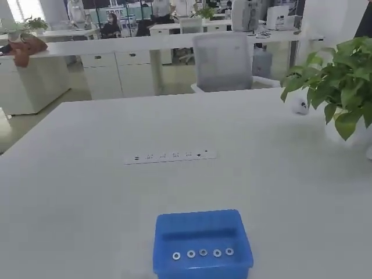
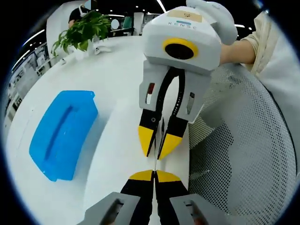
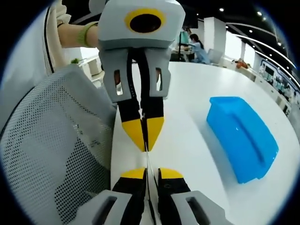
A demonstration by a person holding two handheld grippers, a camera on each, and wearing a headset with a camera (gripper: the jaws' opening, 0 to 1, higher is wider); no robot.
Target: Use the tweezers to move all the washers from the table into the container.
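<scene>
Washers (image 1: 203, 253), five small silvery rings with dark holes, lie inside the container (image 1: 197, 216), a shallow blue plastic tray with rounded corners and a raised rim. In the head view they form one neat row along the tray's near wall, spaced a little apart, and the row follows the tray's long axis, which runs left to right across the white table (image 1: 87, 192). The tray sits at the table's near edge, with a white power strip (image 1: 170, 156) farther back and a leafy plant (image 1: 340, 81) well off to the right. Off the table's edge, above a mesh chair (image 2: 243, 154), the two grippers face each other tip to tip. The left gripper (image 2: 154, 174) has its yellow-tipped jaws pressed together with nothing visible between them. The right gripper (image 3: 147, 172) has its jaws closed on a thin pale sliver, apparently the tweezers (image 3: 147, 157) seen edge-on, whose long axis runs straight forward along the jaws with the point toward the left gripper's tips.
</scene>
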